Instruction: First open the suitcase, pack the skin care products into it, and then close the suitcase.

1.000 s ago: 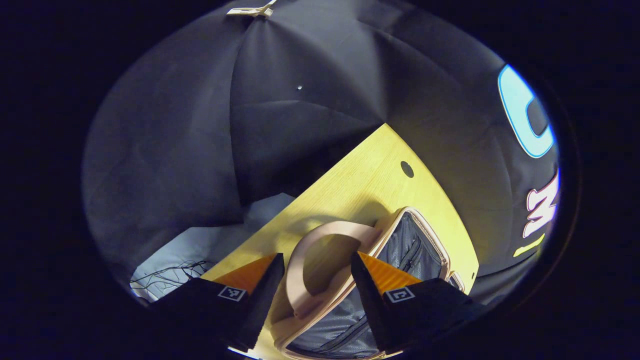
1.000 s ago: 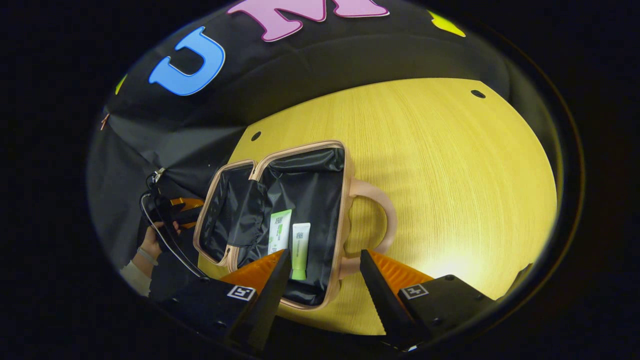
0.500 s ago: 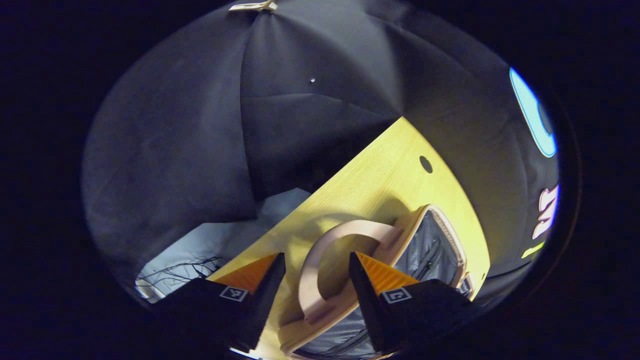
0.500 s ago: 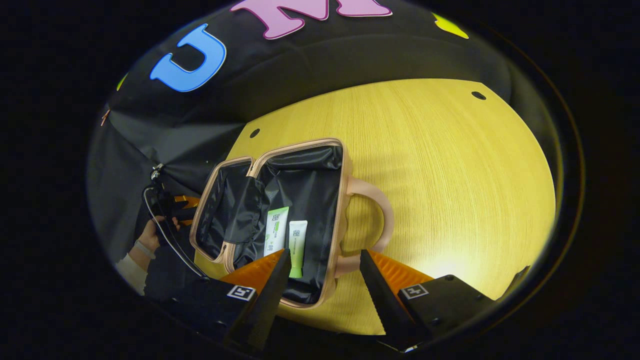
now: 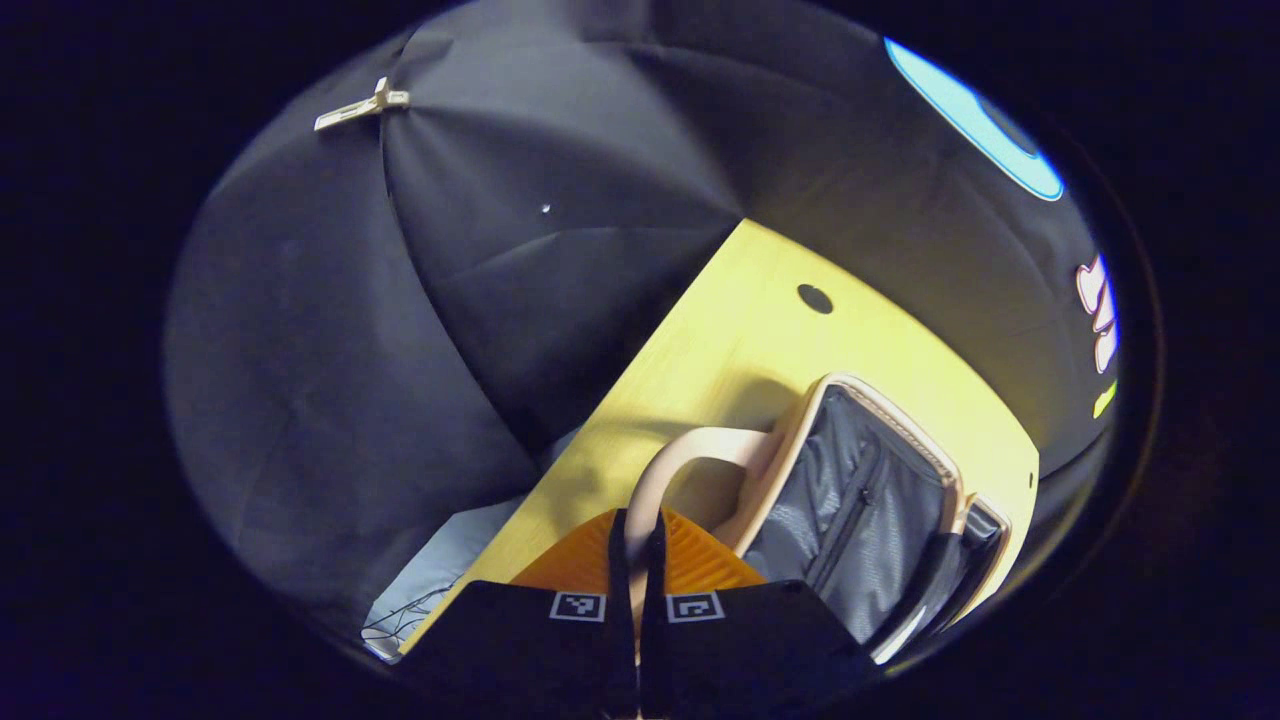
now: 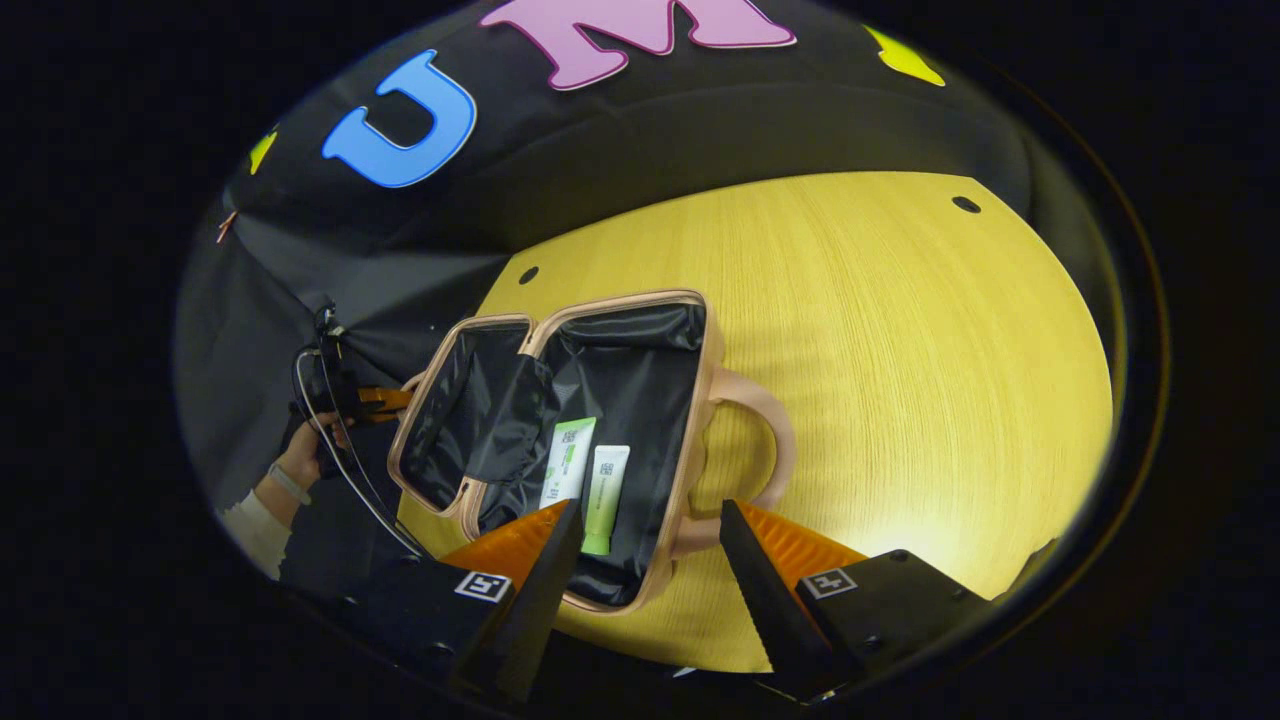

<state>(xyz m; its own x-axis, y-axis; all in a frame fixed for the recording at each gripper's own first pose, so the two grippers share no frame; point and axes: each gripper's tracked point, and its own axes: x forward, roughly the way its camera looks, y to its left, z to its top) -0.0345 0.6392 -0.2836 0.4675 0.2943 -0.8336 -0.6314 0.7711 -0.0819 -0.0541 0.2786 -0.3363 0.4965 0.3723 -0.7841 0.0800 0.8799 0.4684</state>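
With the left gripper [image 5: 638, 560] clenched on the lid handle [image 5: 680, 455] of the open suitcase [image 6: 690, 400] and the right gripper [image 6: 640, 520] released near two tubes [image 6: 590, 480] inside, I should swing the lid over slowly.

Dim booth, hard light from above, strong fisheye bending at the edges.
A bright glare patch sits on the wooden table [image 6: 900, 400]; the suitcase [image 5: 860, 480] casts a soft shadow, its lining glossy and sharp.
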